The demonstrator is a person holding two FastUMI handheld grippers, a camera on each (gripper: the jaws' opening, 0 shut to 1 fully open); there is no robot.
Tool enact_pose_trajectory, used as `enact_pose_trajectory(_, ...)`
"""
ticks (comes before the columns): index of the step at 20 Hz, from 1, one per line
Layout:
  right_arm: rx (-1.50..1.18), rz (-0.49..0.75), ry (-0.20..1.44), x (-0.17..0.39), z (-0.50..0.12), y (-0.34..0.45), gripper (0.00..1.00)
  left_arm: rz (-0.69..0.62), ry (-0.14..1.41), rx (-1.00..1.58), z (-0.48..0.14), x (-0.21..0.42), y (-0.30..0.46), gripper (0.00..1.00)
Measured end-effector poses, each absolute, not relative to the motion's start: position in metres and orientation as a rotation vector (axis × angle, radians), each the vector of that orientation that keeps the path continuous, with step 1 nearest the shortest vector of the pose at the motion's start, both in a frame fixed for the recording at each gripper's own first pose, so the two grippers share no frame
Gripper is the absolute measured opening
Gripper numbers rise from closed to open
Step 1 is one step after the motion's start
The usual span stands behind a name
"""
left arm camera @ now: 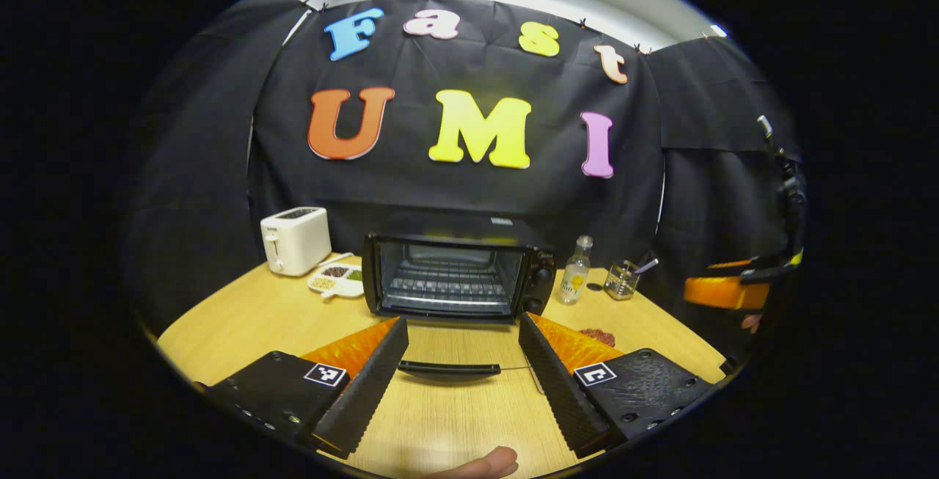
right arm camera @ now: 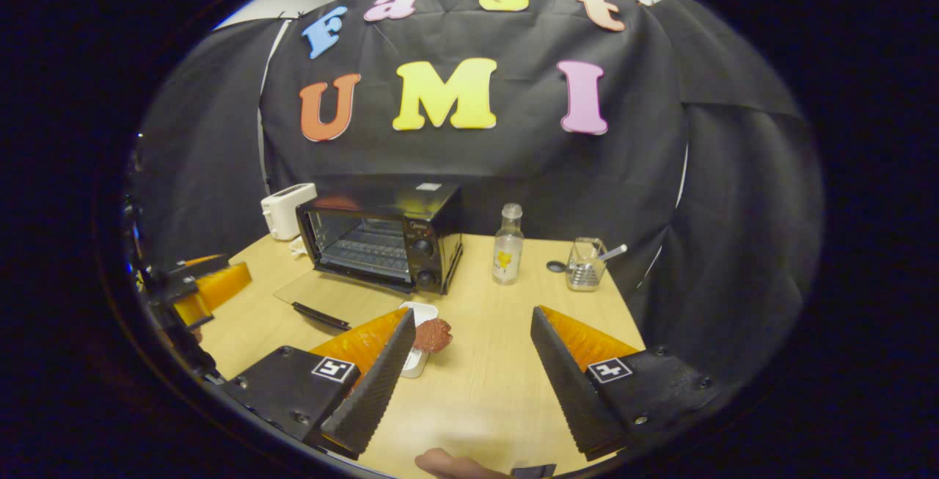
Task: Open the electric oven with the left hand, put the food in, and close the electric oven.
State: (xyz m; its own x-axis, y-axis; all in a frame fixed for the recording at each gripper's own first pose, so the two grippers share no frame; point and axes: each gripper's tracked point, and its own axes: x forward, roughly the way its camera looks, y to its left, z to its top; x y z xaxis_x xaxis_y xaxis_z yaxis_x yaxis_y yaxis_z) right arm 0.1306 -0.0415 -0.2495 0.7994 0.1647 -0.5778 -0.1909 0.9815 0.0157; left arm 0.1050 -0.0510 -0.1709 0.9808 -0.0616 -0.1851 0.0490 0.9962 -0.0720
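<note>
left gripper (left arm camera: 462, 373) hangs with jaws spread and empty just back of the door handle (left arm camera: 449, 369); the electric oven (left arm camera: 458, 277) stands open, glass door flat on the table (left arm camera: 249, 317), so opening looks done. right gripper (right arm camera: 469, 362), jaws also spread, holds nothing, the food (right arm camera: 433, 334) on its white dish (right arm camera: 418, 350) just beside its left finger. next move likely calls for the right gripper to close on the food and carry it left onto the oven rack.

A staged recording booth is indicated rather than a real kitchen: black cloth (right arm camera: 631, 171) is clipped up as walls around 1 light wooden table (right arm camera: 484, 384), on which a black glass-fronted electric oven (left arm camera: 458, 277) and a white toaster (left arm camera: 295, 240) are set out.
</note>
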Motion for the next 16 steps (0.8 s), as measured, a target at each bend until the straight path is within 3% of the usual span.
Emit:
enact_pose_trajectory(7, 0.168, 0.272, 0.833, 0.178, -0.323, -0.021, 1.00, -0.005, 0.023, 0.039, -0.097, 0.047, -0.024, 0.97)
enact_pose_trajectory(11, 0.316, 0.342, 0.942, 0.188, -0.356, -0.010, 0.93, 0.035, 0.001, 0.009, -0.090, 0.022, -0.004, 0.96)
enact_pose_trajectory(15, 0.474, 0.398, 1.066, 0.181, -0.388, 0.009, 0.75, 0.081, -0.032, 0.009, -0.083, 0.009, 0.016, 0.96)
enact_pose_trajectory(16, 0.542, 0.393, 1.087, 0.180, -0.390, 0.013, 0.45, 0.081, -0.027, 0.017, -0.084, 0.007, 0.017, 0.96)
